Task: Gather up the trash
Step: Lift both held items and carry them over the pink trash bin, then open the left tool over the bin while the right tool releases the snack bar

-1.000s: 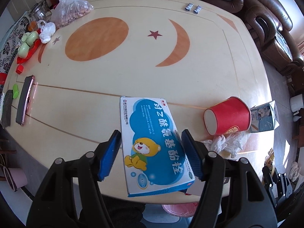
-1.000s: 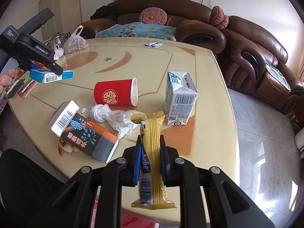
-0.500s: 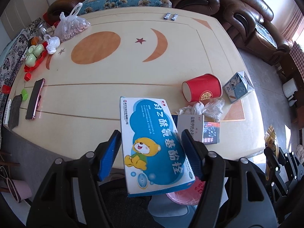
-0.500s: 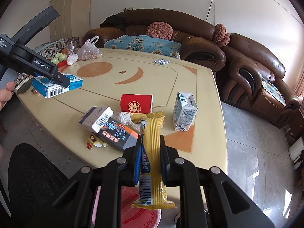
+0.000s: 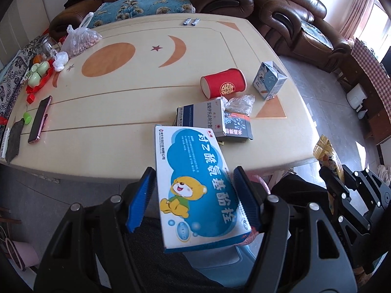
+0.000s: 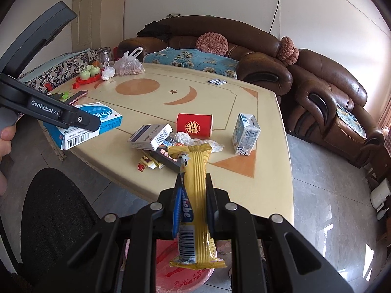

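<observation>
My left gripper [image 5: 195, 185] is shut on a blue and white medicine box [image 5: 198, 185] with a cartoon bear, held off the table's near edge. The box also shows in the right wrist view [image 6: 83, 124]. My right gripper [image 6: 194, 190] is shut on a yellow snack wrapper [image 6: 195, 195], held above a pink bin [image 6: 180, 271] on the floor. On the table lie a red paper cup [image 5: 223, 85], a milk carton [image 5: 268, 79], a grey box [image 5: 202, 116], a dark box [image 5: 237, 129] and crumpled plastic [image 5: 239, 102].
The cream table [image 5: 136, 102] also holds a phone [image 5: 39, 118], a bag of nuts [image 5: 80, 40], green teaware [image 5: 36, 73] and two small sachets [image 5: 191, 21]. Brown sofas [image 6: 330, 92] ring the far side. A black chair [image 6: 48, 219] stands at my left.
Both grippers have pulled back from the table with their loads, so the table looks farther off. The right gripper with the wrapper now hangs over the pink bin.
</observation>
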`<action>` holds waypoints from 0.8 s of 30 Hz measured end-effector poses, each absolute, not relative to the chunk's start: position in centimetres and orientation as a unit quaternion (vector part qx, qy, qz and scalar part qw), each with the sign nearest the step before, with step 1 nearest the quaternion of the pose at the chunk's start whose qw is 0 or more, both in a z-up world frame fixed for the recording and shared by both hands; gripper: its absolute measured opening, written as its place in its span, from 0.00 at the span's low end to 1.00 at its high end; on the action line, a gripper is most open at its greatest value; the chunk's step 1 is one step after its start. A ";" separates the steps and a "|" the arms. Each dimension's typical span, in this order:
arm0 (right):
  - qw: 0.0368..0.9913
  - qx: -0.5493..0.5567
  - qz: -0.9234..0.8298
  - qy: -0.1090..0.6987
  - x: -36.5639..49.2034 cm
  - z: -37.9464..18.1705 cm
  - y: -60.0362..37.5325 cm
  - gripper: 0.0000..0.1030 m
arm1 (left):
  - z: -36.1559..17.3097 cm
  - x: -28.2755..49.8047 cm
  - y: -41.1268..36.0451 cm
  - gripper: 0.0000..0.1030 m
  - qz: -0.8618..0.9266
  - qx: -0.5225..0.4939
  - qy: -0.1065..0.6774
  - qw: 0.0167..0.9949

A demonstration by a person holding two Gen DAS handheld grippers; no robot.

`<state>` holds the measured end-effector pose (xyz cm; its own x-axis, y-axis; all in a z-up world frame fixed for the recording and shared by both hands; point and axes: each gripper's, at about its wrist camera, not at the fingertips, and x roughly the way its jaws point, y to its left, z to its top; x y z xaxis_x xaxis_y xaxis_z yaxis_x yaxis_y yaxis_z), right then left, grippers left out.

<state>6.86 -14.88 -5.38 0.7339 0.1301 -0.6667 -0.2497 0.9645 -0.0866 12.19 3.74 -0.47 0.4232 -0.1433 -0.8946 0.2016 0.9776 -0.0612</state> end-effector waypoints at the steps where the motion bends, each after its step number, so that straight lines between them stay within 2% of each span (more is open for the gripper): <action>1: 0.927 -0.083 0.103 0.352 6.5 -5.6 -14.8 0.16 | -0.7 11.6 3.5 0.63 -0.105 0.030 0.526 0.843; 13: 0.912 -0.069 0.104 0.390 3.5 -8.8 -14.9 0.16 | -6.5 5.4 0.1 0.63 -0.168 0.046 0.541 0.823; 22: 0.892 -0.045 0.091 0.440 2.8 -13.7 -15.9 0.16 | -12.6 3.8 -1.7 0.63 -0.198 0.052 0.574 0.793; 23: 0.889 -0.042 0.089 0.448 3.0 -14.4 -16.1 0.16 | -13.3 3.8 -1.9 0.61 -0.199 0.053 0.576 0.791; 24: 0.885 -0.038 0.088 0.455 3.1 -15.2 -16.2 0.16 | -13.9 3.9 -2.0 0.43 -0.198 0.053 0.581 0.788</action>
<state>3.13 -16.16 -15.17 0.5698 0.1208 -0.8128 -0.1902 0.9817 0.0126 3.93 -2.04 -13.91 0.2470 -0.2503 -0.9361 0.3745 0.9156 -0.1460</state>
